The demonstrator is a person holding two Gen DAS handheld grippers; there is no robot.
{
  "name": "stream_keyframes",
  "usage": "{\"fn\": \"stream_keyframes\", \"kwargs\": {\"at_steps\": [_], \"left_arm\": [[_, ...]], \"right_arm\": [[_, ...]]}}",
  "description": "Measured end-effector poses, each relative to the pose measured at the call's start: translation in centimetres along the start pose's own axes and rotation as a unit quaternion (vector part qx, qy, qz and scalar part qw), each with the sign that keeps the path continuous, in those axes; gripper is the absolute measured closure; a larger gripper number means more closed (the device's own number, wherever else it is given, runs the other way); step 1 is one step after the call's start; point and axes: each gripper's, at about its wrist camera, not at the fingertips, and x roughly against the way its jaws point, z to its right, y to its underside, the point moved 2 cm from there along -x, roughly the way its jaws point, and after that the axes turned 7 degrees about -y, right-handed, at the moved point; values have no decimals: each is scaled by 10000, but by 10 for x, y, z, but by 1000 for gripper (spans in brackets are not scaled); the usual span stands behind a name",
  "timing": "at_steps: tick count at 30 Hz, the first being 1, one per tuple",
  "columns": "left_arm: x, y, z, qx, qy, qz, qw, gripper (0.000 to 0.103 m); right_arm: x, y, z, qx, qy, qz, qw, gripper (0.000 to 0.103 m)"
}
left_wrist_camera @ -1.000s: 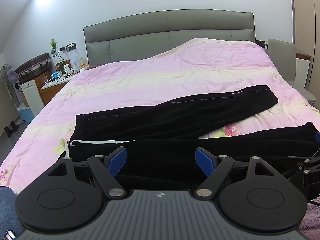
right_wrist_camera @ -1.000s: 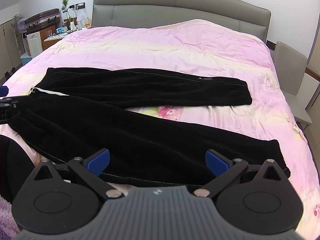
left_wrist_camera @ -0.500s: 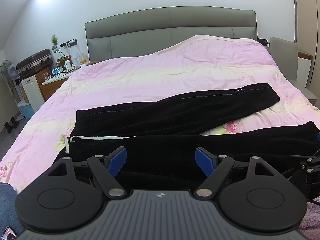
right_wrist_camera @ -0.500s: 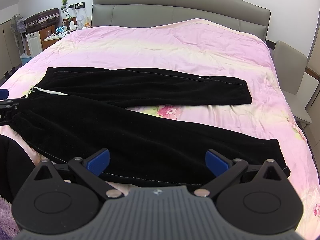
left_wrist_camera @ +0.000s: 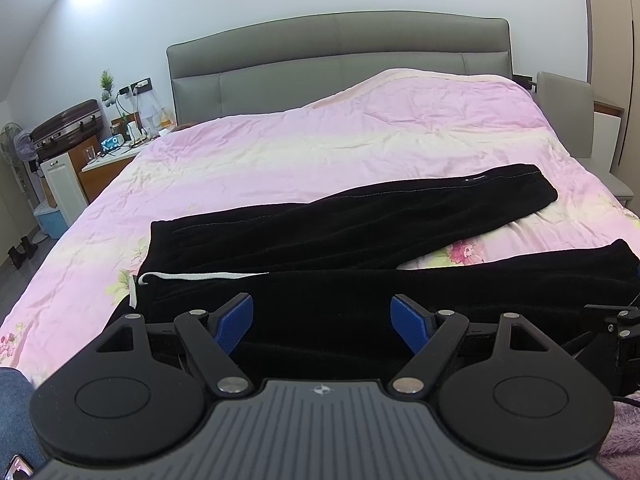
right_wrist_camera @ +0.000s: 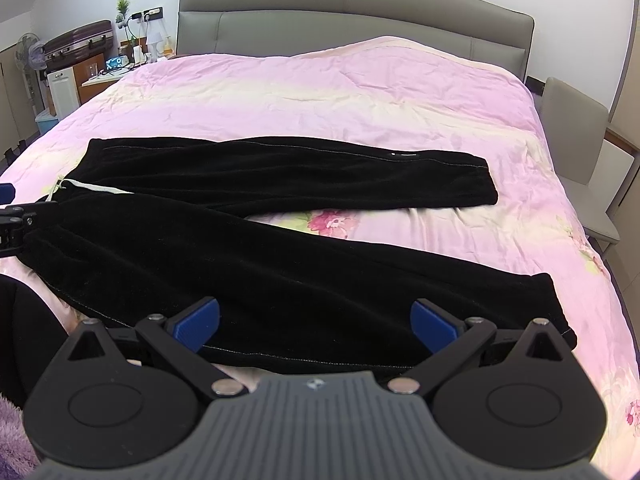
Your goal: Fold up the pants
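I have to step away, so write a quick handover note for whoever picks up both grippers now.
Left gripper: open, holding nothing, near the waistband end.
Right gripper: open, holding nothing, over the near leg toward its cuff.
The black velvety pants lie flat on the pink floral bedspread, legs spread in a V, waistband with its white drawstring to the left, cuffs to the right.
Done: pants laid out; no fold made yet.
Left: probably bring one leg over the other, then fold lengthwise.

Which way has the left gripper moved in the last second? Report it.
Yes, slightly. The headboard sits a little higher in its view than before, so the left gripper has tilted or dipped downward a touch.
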Motion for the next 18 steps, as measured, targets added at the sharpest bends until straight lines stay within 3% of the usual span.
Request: {"fn": "stream_keyframes", "kwargs": {"at_steps": [18], "left_arm": [[-3,-1,6,-94,23,-56,9999,11]], "right_arm": [[3,-2,1,-62,40,-50,10000,5]]}}
